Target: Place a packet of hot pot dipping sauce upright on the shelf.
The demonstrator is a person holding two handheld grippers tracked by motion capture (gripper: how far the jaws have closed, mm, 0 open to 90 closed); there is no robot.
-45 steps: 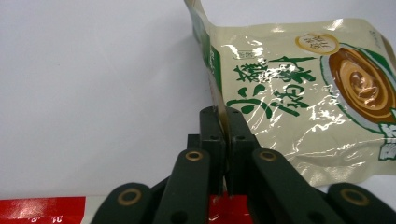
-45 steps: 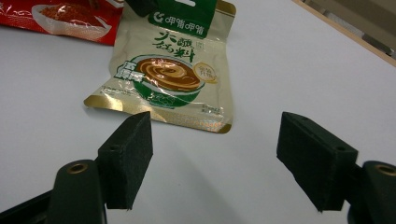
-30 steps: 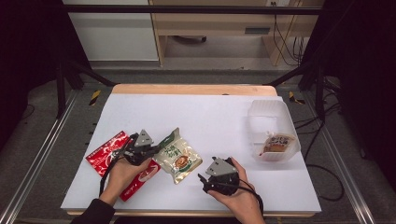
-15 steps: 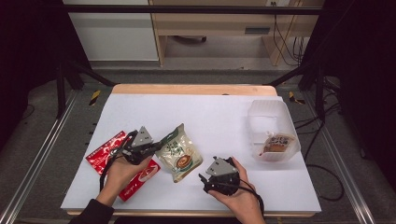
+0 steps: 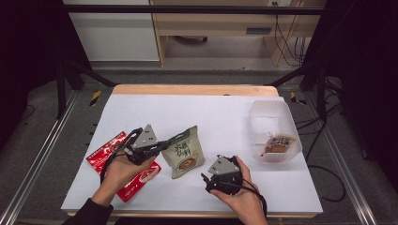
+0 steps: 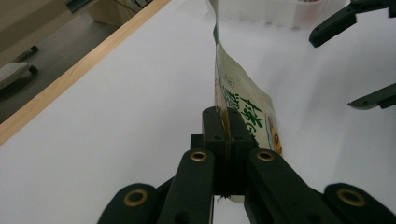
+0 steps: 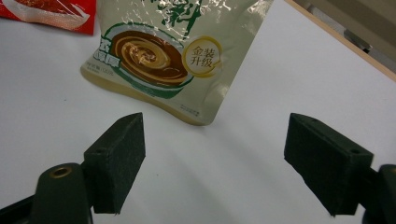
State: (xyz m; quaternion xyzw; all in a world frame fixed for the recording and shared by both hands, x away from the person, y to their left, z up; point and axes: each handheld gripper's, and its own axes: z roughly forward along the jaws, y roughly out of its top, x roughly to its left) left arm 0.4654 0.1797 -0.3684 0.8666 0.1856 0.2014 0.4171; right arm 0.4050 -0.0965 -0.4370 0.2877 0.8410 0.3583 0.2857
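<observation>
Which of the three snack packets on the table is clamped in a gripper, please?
The beige foil pouch with green lettering, pinched by the left gripper. The red packet lies flat; the third packet sits in the clear plastic tub.

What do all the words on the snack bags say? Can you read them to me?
"金装升级" in a gold circle on the beige pouch.
Big green characters on the beige pouch: cut off or edge-on, not readable.
Small print by its lower left corner: too small to read.
Red packet: lettering too blurred to read.
Packet in the clear container: dark characters, too small to read.
</observation>
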